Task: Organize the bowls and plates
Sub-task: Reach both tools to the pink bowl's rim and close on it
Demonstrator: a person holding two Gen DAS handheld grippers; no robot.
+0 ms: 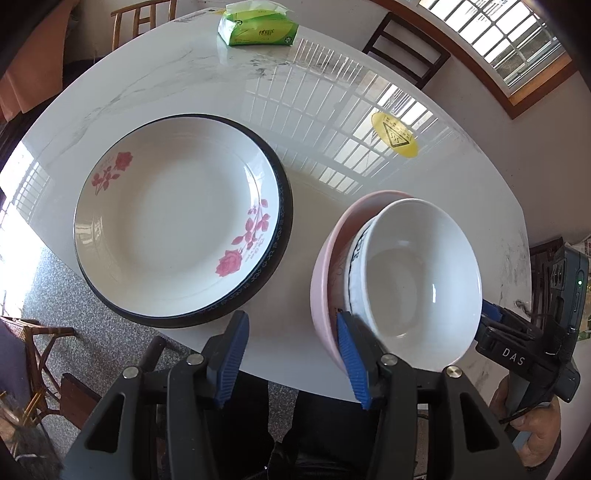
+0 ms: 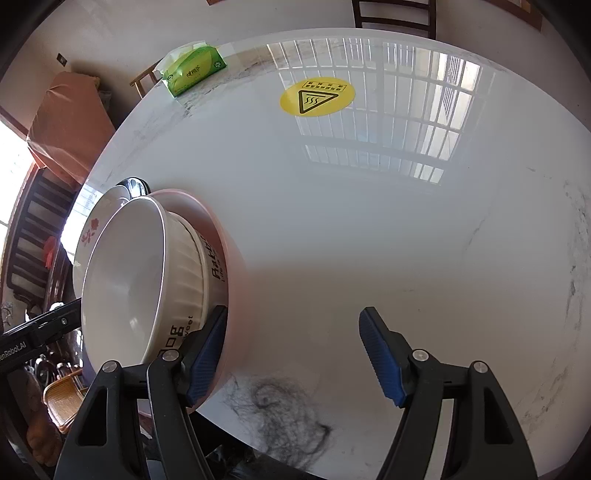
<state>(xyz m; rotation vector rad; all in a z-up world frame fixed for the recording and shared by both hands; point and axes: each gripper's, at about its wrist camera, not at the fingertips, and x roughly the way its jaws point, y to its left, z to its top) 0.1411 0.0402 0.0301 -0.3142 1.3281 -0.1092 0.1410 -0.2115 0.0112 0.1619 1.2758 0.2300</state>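
A white plate with red roses [image 1: 177, 218] lies stacked on a black-rimmed plate [image 1: 282, 221] at the left of the table. A white ribbed bowl [image 1: 417, 280] sits tilted inside a pink bowl [image 1: 325, 273] at the right, near the front edge. My left gripper [image 1: 291, 354] is open and empty, its right finger beside the pink bowl. My right gripper [image 2: 291, 358] is open and empty beside the bowls; its left finger is at the pink bowl [image 2: 236, 280], with the white bowl [image 2: 140, 280] nested in it. The rose plate [image 2: 92, 229] shows behind.
A green tissue pack [image 1: 258, 26] lies at the far edge of the white marble table [image 1: 207, 85]. A yellow round heat-warning sticker [image 1: 395, 134] is on the tabletop. Chairs [image 1: 406, 48] stand around the table.
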